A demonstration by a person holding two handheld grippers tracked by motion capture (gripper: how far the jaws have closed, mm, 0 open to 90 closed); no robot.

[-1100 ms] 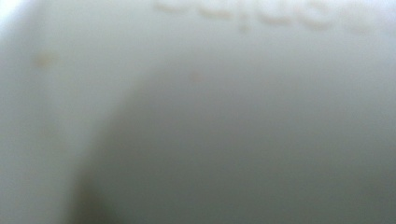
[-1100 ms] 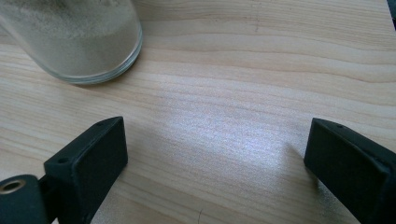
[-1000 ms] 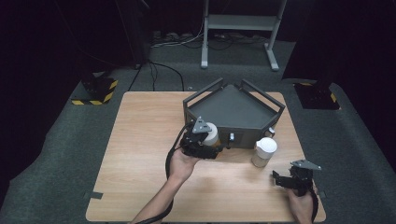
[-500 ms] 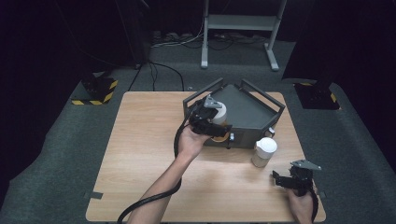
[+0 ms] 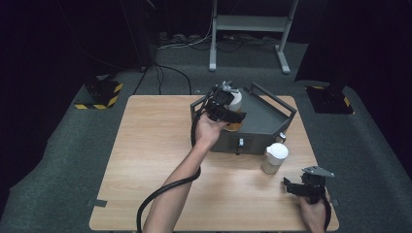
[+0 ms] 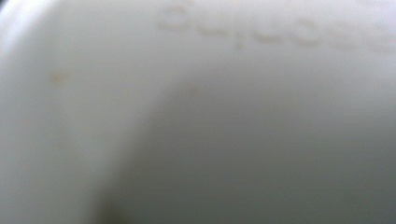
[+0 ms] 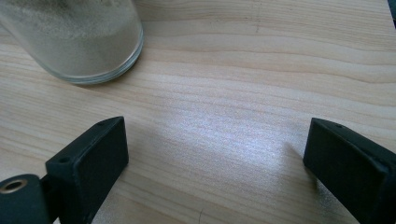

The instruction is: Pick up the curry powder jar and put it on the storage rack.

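A pale wooden table (image 5: pixel 145 160) is sitting in a dark room. Centre frame, the left gripper (image 5: pixel 224 108) is clamping a white-lidded jar (image 5: pixel 234 101) over a grey metal tray (image 5: pixel 265 116); lower right, the right gripper (image 5: pixel 307 187) is resting with jaws apart.

Forearms were bare, no sleeves. Left gripper (image 5: pixel 224 104) black, thick black cable trailing. Right gripper (image 5: pixel 307 187) black, grey three-cornered plate on top; jaws blocky, matte, small holes.

We count two white-lidded jars: one jar (image 5: pixel 234 104) raised over the tray, one jar (image 5: pixel 275 158) standing on the worktop (image 5: pixel 145 160). We count one dark grey tray (image 5: pixel 265 119) with raised handles. We count two tools: the left tool (image 5: pixel 224 106) and the right tool (image 5: pixel 303 187). We count one worktop, wooden.
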